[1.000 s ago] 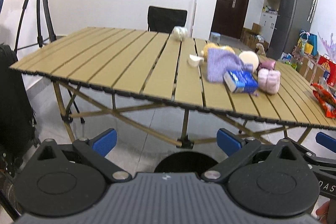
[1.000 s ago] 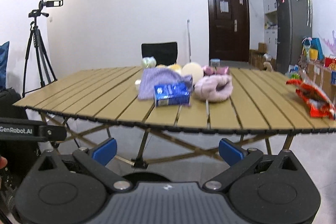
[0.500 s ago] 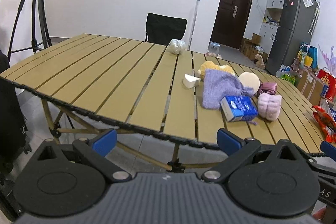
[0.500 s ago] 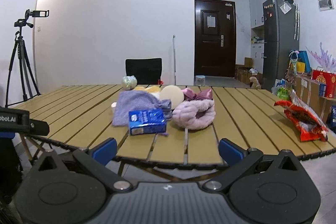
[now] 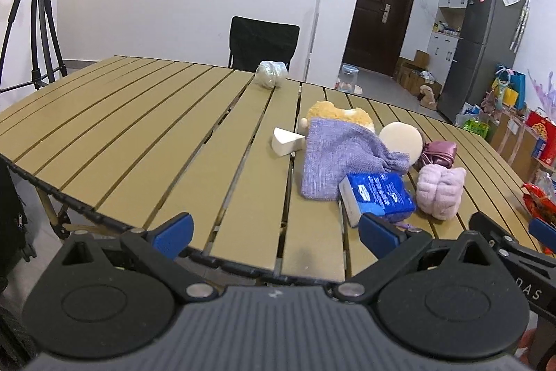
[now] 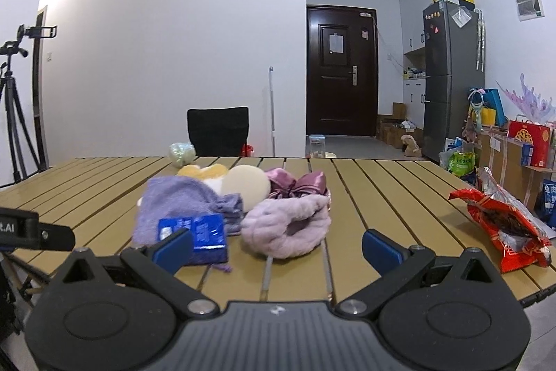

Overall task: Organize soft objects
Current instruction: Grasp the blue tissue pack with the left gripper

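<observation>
A cluster of soft items lies on the slatted wooden table (image 5: 146,134): a purple drawstring pouch (image 5: 337,159), a blue tissue pack (image 5: 377,197), a fluffy pink piece (image 5: 439,193), a round cream puff (image 5: 401,141), a yellow plush (image 5: 338,113), a satin mauve scrunchie (image 5: 438,153) and a white wedge sponge (image 5: 286,141). My left gripper (image 5: 274,233) hovers open at the table's near edge, left of the cluster. My right gripper (image 6: 276,247) is open just short of the fluffy pink piece (image 6: 288,228) and the blue tissue pack (image 6: 198,232).
A pale wrapped bundle (image 5: 271,74) sits at the table's far edge by a black chair (image 5: 262,42). A red snack bag (image 6: 504,228) lies on the right side. A tripod (image 5: 38,9) stands at left, a fridge (image 6: 451,79) and boxes at right.
Both grippers have risen and moved forward toward the table, so the tabletop and the cluster now appear closer and seen from higher. Both stay open.
</observation>
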`<state>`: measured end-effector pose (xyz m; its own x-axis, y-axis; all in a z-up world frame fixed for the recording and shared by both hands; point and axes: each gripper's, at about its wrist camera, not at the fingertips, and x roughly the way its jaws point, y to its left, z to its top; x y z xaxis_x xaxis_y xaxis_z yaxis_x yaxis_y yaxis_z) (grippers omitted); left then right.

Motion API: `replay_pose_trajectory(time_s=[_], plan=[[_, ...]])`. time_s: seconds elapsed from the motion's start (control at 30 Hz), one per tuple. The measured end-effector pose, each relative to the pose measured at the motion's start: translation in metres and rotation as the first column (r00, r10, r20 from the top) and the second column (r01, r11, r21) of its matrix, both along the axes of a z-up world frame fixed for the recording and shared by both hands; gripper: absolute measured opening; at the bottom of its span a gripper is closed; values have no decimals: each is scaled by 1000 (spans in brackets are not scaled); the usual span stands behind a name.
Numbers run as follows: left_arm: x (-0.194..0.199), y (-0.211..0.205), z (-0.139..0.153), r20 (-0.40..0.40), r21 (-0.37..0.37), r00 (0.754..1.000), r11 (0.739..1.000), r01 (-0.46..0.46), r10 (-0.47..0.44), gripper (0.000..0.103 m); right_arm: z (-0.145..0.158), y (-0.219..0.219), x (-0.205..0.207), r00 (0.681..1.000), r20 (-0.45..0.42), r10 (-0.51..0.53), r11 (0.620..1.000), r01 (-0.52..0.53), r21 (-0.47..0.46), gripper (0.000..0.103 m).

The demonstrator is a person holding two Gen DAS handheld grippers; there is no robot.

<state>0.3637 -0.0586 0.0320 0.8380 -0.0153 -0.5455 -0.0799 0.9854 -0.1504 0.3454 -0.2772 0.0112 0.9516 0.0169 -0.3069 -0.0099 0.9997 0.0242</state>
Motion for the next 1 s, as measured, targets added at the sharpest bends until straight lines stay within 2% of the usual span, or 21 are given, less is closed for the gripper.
replay_pose_trajectory(time_s=[0.37,0.73,1.0], plan=[[38,-30,-8,-26,-30,999,999,-23,23,103,1,-25,29,999,-9,-35,999,36,13,103],[62,-63,-25,-62,-13,998,1000,-1,0,103,-5,-54,51,997,-26,-79,994,81,76,103],[76,-83,-38,-67,-2,998,1000,5,-5,103,-16,-63,64,990,-51,-129,987,133,90,103]])
